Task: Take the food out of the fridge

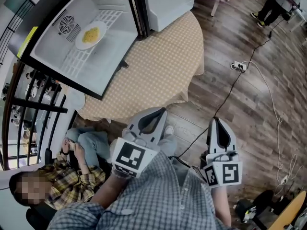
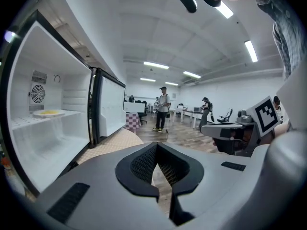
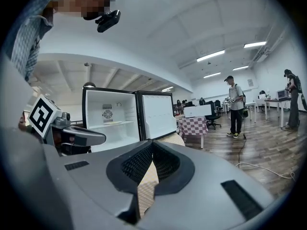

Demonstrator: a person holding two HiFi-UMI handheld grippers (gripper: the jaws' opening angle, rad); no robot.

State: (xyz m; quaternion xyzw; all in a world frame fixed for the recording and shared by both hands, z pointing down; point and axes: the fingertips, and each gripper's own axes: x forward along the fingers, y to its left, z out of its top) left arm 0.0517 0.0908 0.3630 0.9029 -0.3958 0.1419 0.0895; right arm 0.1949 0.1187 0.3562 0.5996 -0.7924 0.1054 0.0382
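The left gripper [image 1: 159, 113] and the right gripper [image 1: 217, 123] are held side by side, each with its jaws pressed together on nothing, short of the cloth-covered table [image 1: 163, 56]. The plate of yellow food [image 1: 91, 34] lies well ahead of both, off to the left gripper's left. It rests on the wire shelf [image 1: 76, 61] inside the open fridge [image 1: 112, 4].
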